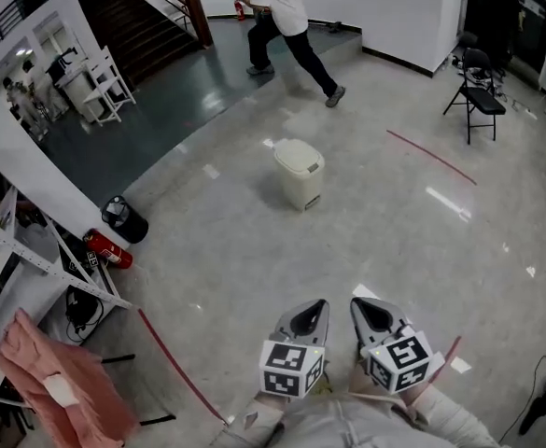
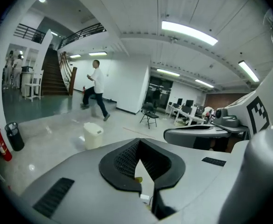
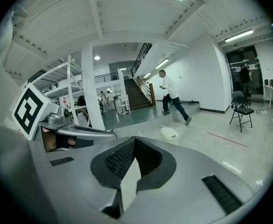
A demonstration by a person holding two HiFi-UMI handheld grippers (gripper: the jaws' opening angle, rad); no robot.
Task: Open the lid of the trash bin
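The cream trash bin point(image 1: 299, 171) stands alone on the glossy floor with its lid down, well ahead of me. It shows small in the left gripper view point(image 2: 92, 135) and in the right gripper view point(image 3: 169, 133). My left gripper point(image 1: 309, 316) and right gripper point(image 1: 370, 312) are held side by side close to my body, far short of the bin. Each points forward with its jaws together and nothing between them. The left gripper's point(image 2: 138, 144) and the right gripper's point(image 3: 135, 142) black pads meet at the tip.
A person point(image 1: 287, 26) strides across the far floor beyond the bin. A black folding chair point(image 1: 475, 91) stands far right. At the left are a metal rack point(image 1: 30, 259), a red fire extinguisher point(image 1: 109, 248), a black canister point(image 1: 123, 219) and a pink cloth point(image 1: 58, 381). Red tape lines point(image 1: 179, 367) cross the floor.
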